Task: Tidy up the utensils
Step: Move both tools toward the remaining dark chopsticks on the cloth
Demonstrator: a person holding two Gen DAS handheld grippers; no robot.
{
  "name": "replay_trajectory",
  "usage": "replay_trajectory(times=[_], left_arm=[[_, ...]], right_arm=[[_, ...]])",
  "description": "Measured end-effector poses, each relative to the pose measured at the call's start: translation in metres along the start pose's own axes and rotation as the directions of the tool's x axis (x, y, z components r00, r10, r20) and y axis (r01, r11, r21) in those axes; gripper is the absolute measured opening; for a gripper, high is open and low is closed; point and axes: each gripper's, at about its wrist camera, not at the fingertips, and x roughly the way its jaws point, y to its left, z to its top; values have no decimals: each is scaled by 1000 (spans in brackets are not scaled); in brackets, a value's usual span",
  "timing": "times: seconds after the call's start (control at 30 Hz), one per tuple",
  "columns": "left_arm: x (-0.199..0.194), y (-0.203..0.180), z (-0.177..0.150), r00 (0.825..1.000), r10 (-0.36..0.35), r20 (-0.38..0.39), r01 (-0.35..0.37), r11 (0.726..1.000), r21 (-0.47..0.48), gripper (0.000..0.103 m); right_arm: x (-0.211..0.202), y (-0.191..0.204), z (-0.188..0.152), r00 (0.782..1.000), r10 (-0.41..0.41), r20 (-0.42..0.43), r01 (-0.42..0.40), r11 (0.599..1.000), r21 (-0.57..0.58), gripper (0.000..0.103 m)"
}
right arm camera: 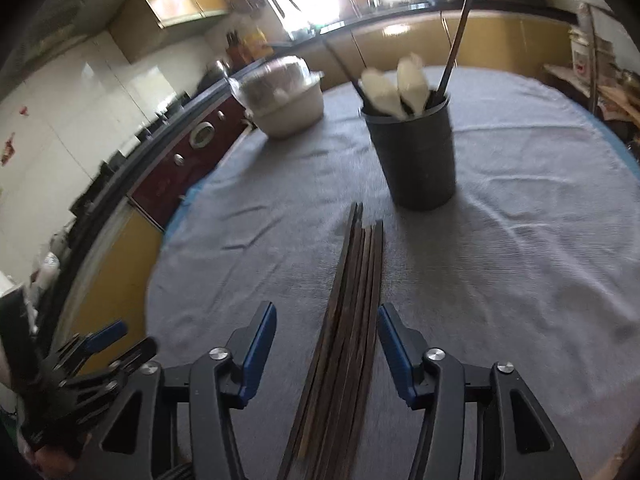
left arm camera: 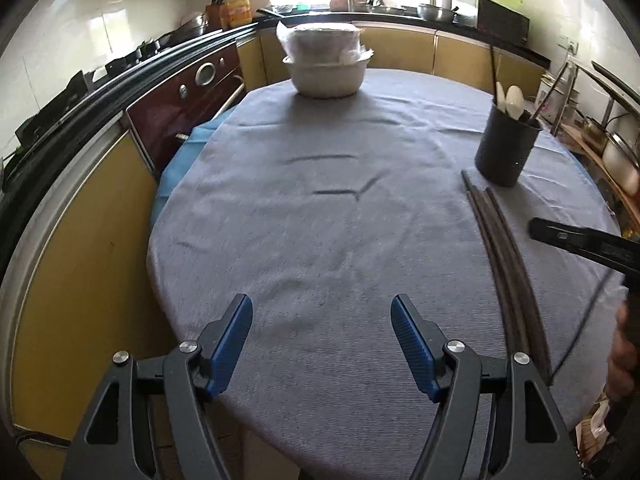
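A bundle of dark wooden chopsticks (right arm camera: 348, 312) lies on the grey tablecloth (right arm camera: 500, 260), pointing toward a black utensil holder (right arm camera: 416, 152) that holds white spoons (right arm camera: 396, 84) and a few upright chopsticks. My right gripper (right arm camera: 326, 332) is open with its fingers on either side of the bundle, just above it. My left gripper (left arm camera: 322, 328) is open and empty over bare cloth; the chopsticks (left arm camera: 508, 264) and holder (left arm camera: 506, 148) lie to its right. The left gripper also shows at the right wrist view's lower left (right arm camera: 92, 356).
A white bowl with a plastic-covered dish stacked on it (left arm camera: 326, 60) stands at the table's far side. Kitchen counters, an oven and yellow cabinets (left arm camera: 80, 264) run along the left and back. A rack with pots (left arm camera: 612, 148) stands at the right.
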Motion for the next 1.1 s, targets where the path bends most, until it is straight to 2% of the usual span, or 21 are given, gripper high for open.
replay_trajectory(times=[0.07,0.13,0.2,0.33,0.4,0.47,0.53,0.57,0.63,0.7,0.8,0.97,1.03,1.1], left_arm=[[2,-2,1,1000,2,-5,-2,1000,6,73],[4,-7,3,1000,-5,-10,5,1000,16,73],[5,-11,5,1000,-12,-13,12,1000,27,72],[9,-17,4,1000,-19,-24,20,999,37,73],[11,-17,4,999,-24,-33,25,999,33,73],[13,-18,4,999,-27,-37,28,999,34,72],[17,-21,5,998,-43,-53,45,998,37,73],[19,-24,7,996,-59,-62,61,997,37,73],[25,-32,15,991,-107,-79,110,993,34,72],[34,-44,25,978,-177,-109,181,983,32,72],[53,-69,44,944,-291,-152,298,954,25,73],[87,-98,69,916,-347,-202,351,936,-13,72],[101,-112,72,898,-370,-237,376,926,-21,72],[112,-121,71,898,-358,-257,363,931,-30,72]], right_arm=[[17,-2,5,999,-28,-38,29,1000,7,35],[33,-3,8,996,-60,-70,61,998,12,35],[45,-1,7,989,-98,-114,97,995,-13,28],[43,0,2,980,-164,-108,158,985,-62,14],[40,-12,-3,974,-191,-119,187,982,-41,12],[30,-29,-5,977,-181,-110,184,983,10,12],[21,-42,-4,970,-225,-97,229,973,33,12],[18,-47,-4,969,-226,-96,231,972,44,11],[10,-59,-5,979,-179,-95,188,978,95,11],[-1,-69,-6,991,-114,-64,122,982,145,12],[-10,-77,-5,995,-82,-49,90,978,187,14],[-20,-85,-9,996,-77,-39,84,974,212,14],[-20,-88,-12,996,-75,-40,82,971,223,14],[-22,-90,-16,996,-75,-39,82,971,226,14]])
